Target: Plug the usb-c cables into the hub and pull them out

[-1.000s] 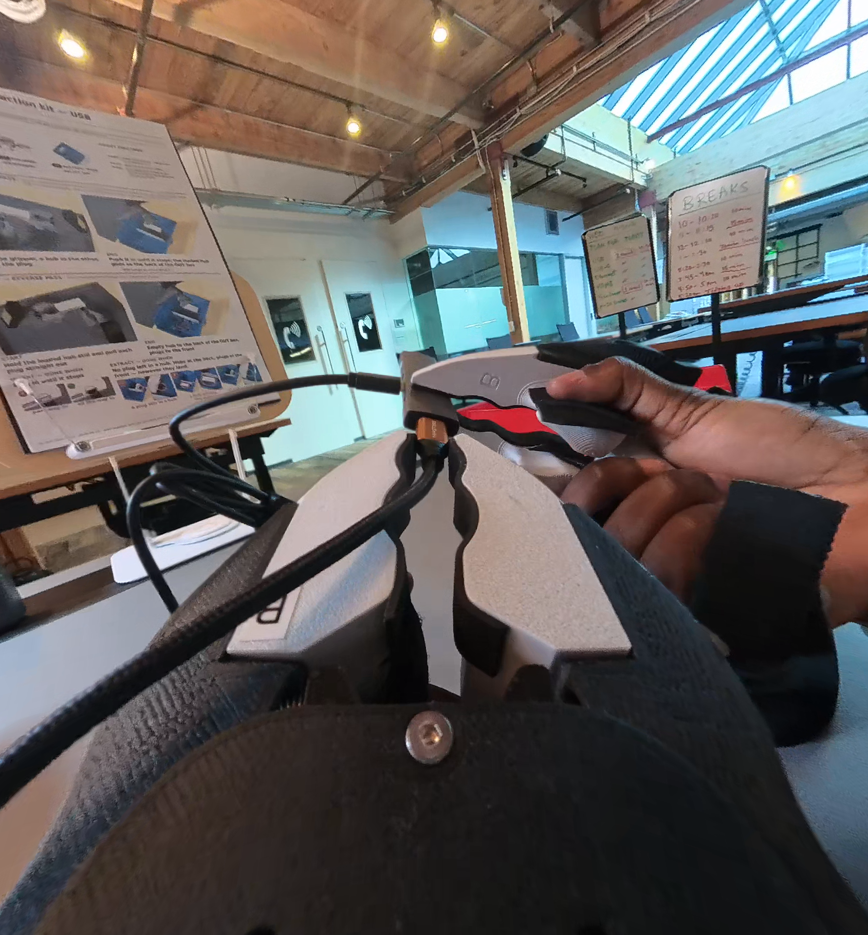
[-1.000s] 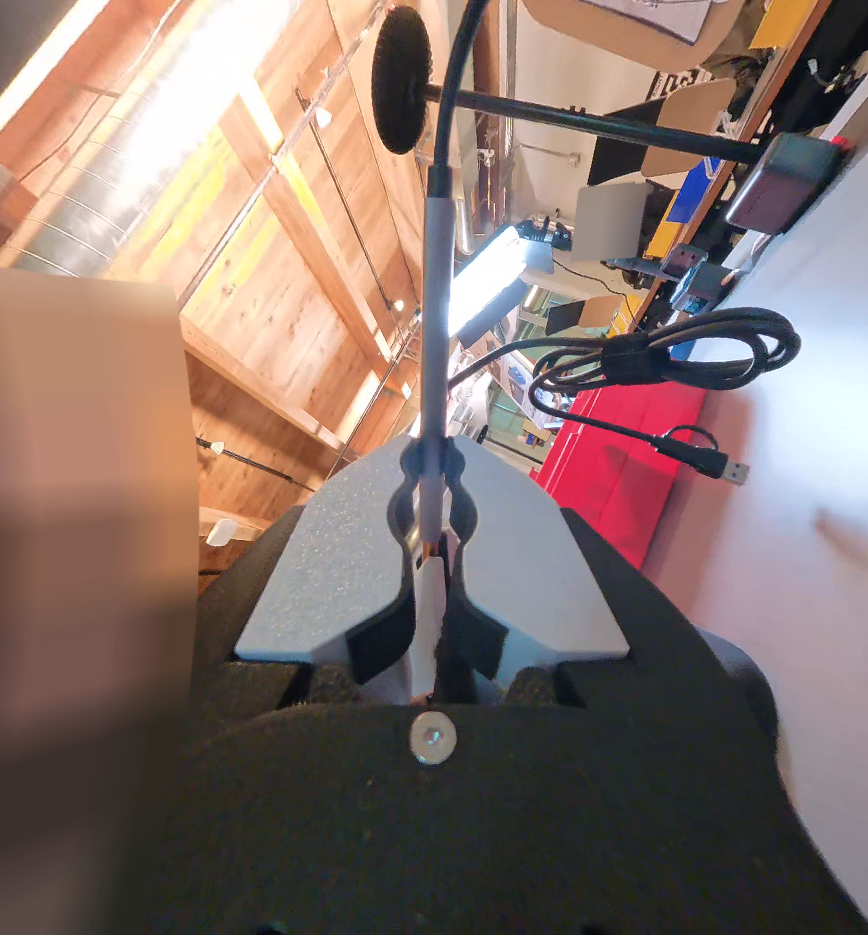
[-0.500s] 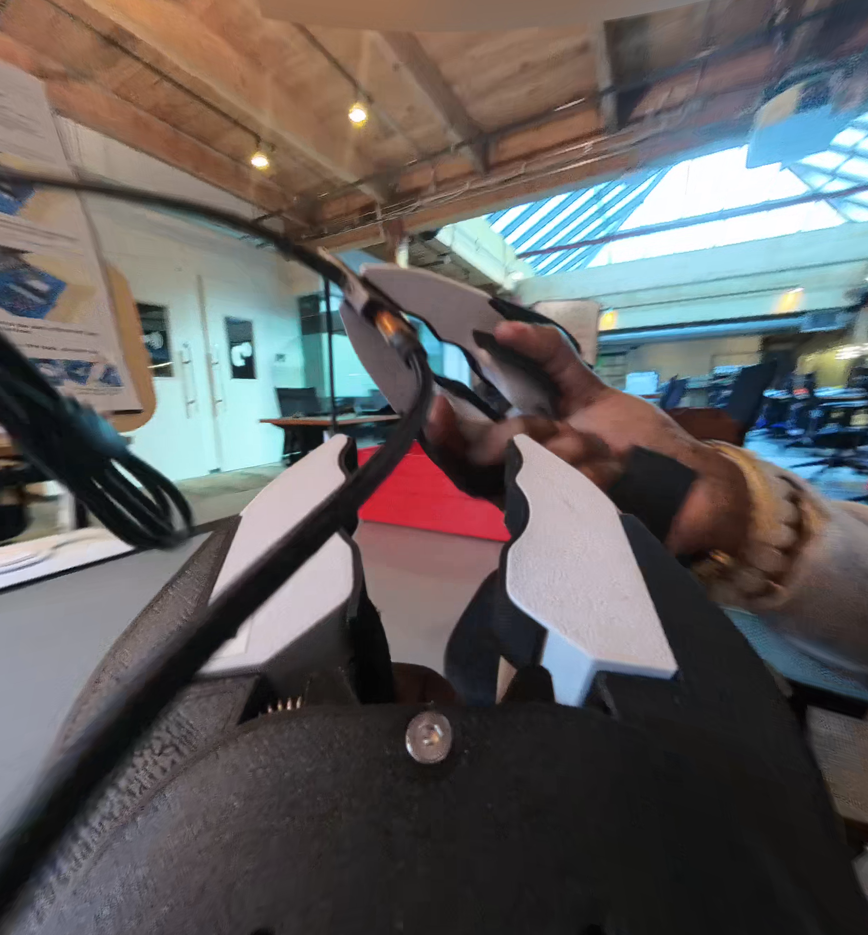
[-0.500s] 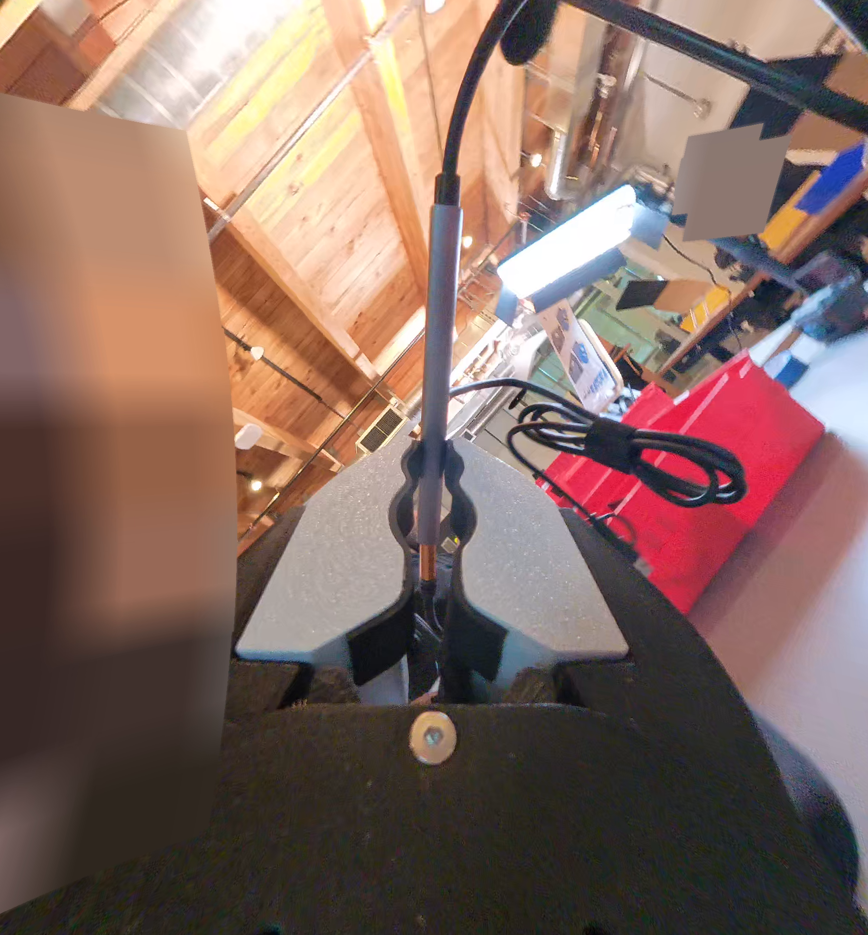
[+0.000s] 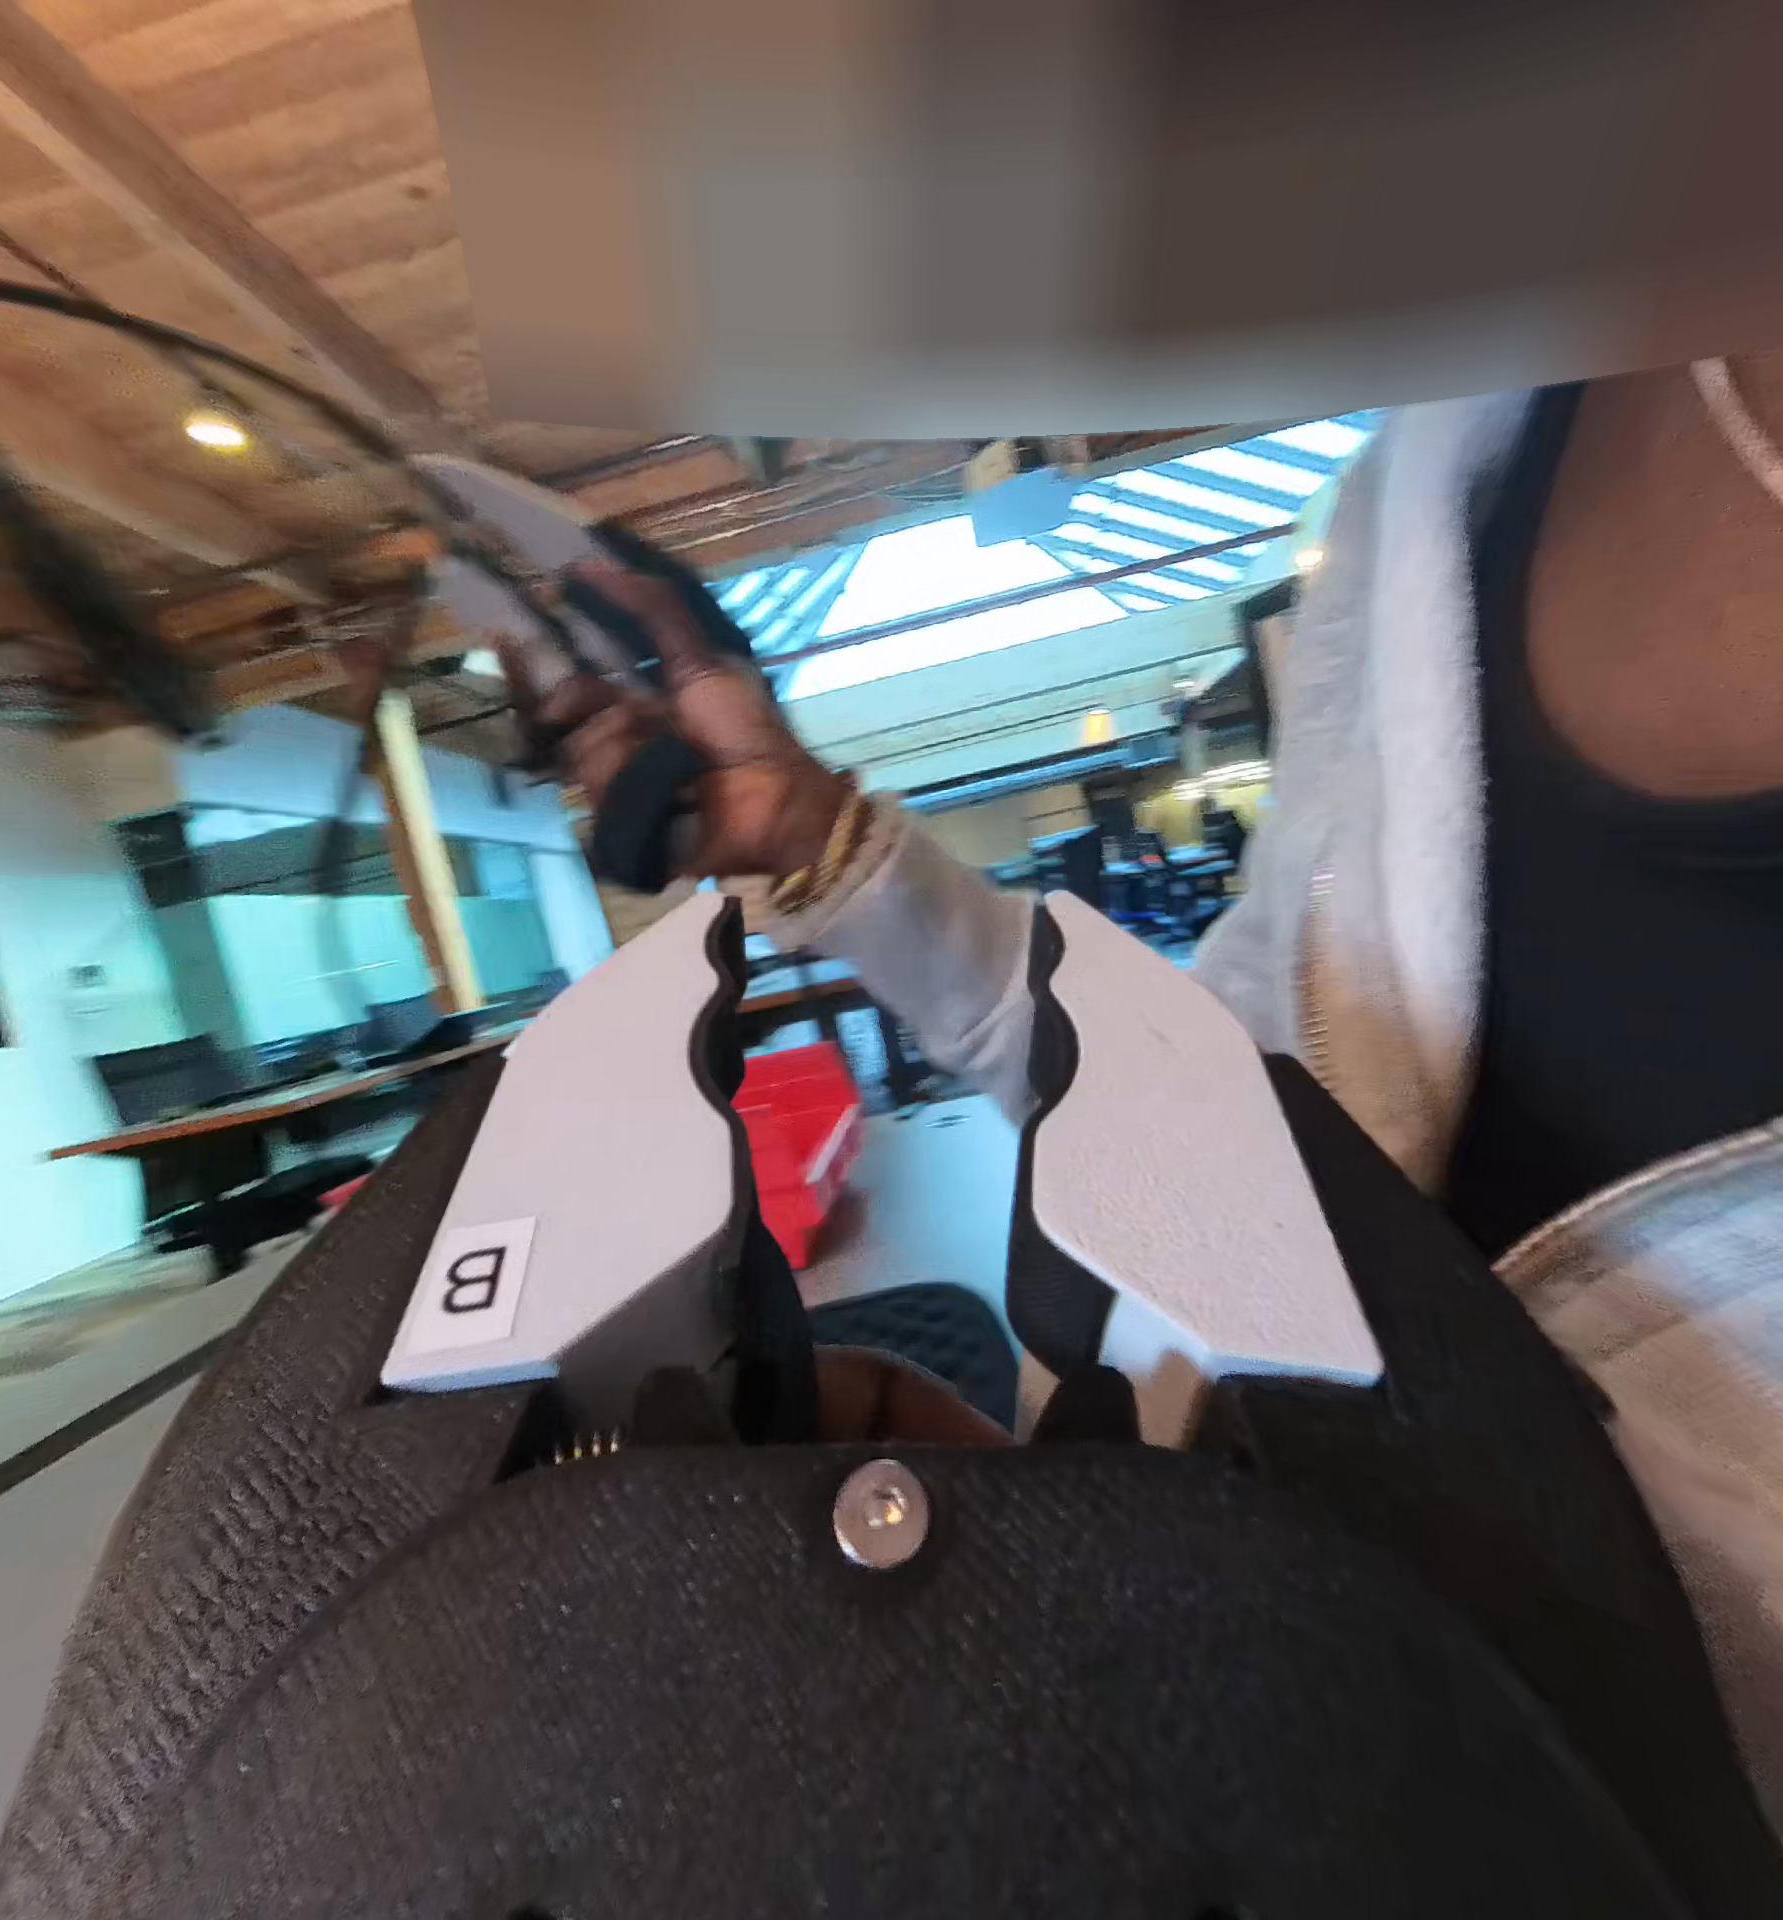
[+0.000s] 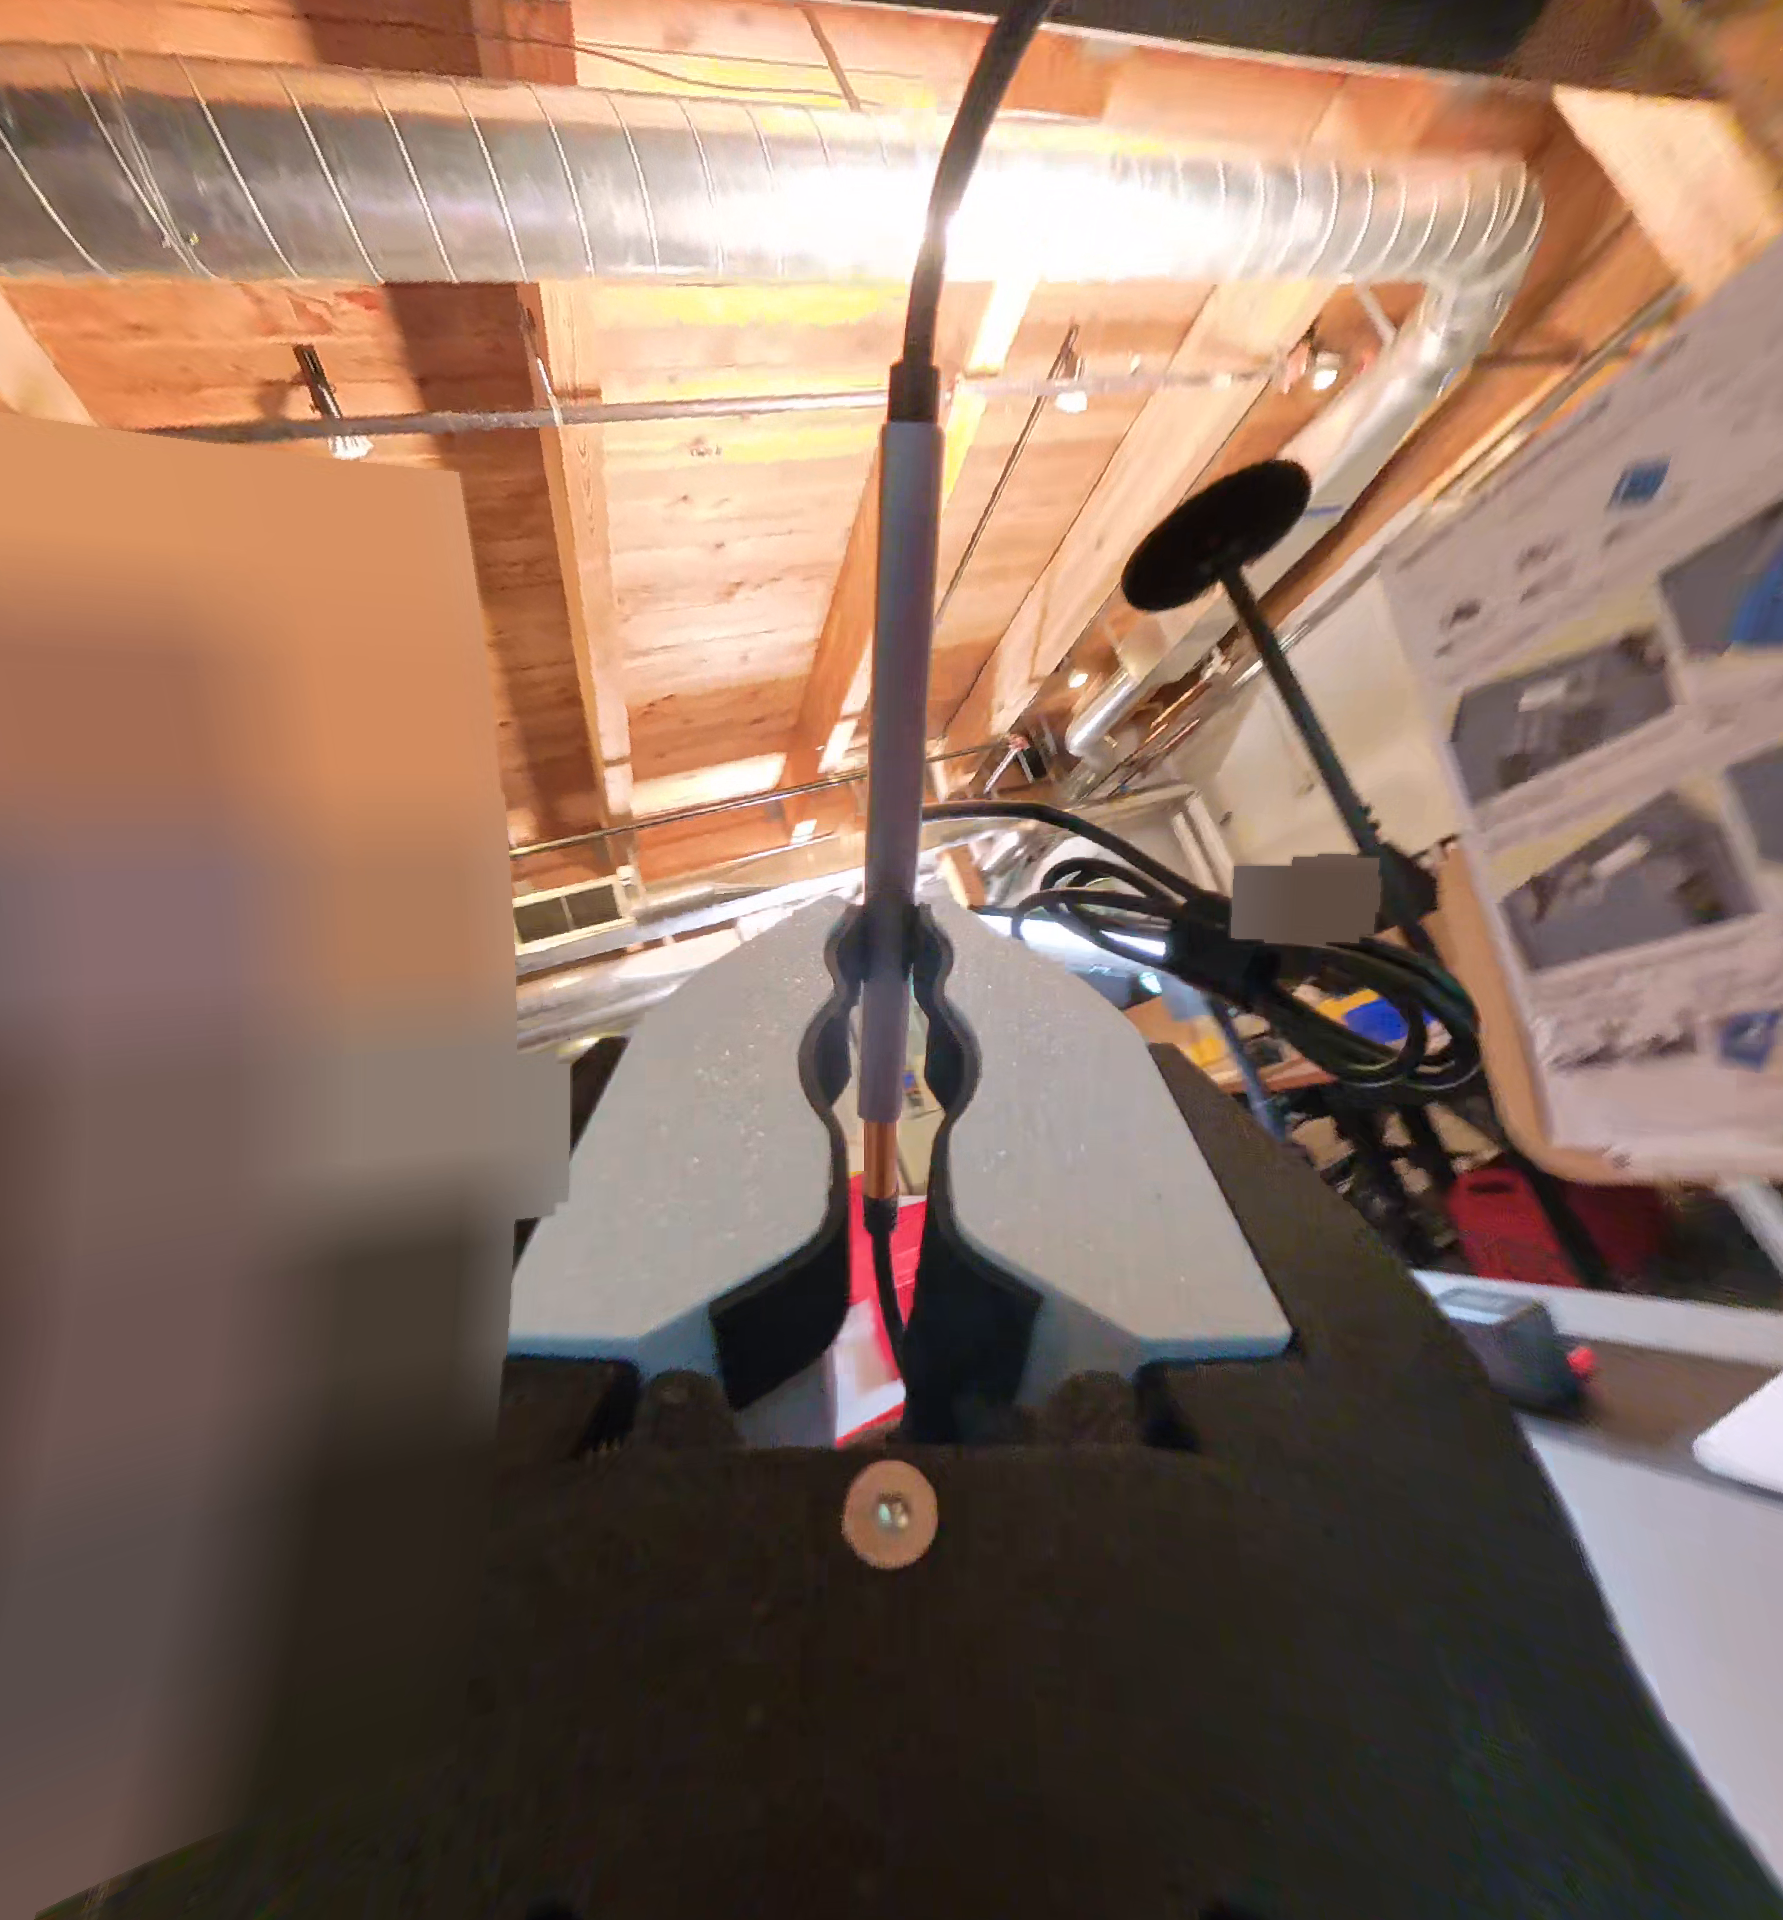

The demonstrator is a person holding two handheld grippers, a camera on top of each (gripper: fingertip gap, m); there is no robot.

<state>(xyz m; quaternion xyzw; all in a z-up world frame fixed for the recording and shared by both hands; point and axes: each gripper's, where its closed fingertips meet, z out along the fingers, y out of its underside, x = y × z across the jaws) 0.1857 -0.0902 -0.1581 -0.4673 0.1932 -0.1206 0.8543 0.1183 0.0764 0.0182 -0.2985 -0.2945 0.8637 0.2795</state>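
In the right wrist view my right gripper (image 6: 887,920) is shut on the slim grey hub (image 6: 892,707), seen edge-on and pointing up at the ceiling. A black lead leaves the hub's top. A usb-c plug with an orange collar (image 6: 880,1153) sits in the hub's lower end, between the fingers. Its black cable runs down into the gripper, and a coiled cable bundle (image 6: 1292,982) hangs to the right. In the left wrist view my left gripper (image 5: 882,925) is open and empty. The right gripper (image 5: 544,582) shows blurred, held high by a hand, with a black cable (image 5: 243,364) arcing left.
A person's torso (image 5: 1645,935) fills the right of the left wrist view. A red bin (image 5: 804,1143) sits on the grey table beyond the left fingers. In the right wrist view, a poster board (image 6: 1645,779), a black disc on a stand (image 6: 1219,530) and a small grey device (image 6: 1510,1351) stand at the right. My hands' fingertips stand some 25 cm from each other.
My left gripper has opened, come off the plug and cable, and swung right toward the person. My right gripper has lifted the hub high and turned it toward the ceiling.
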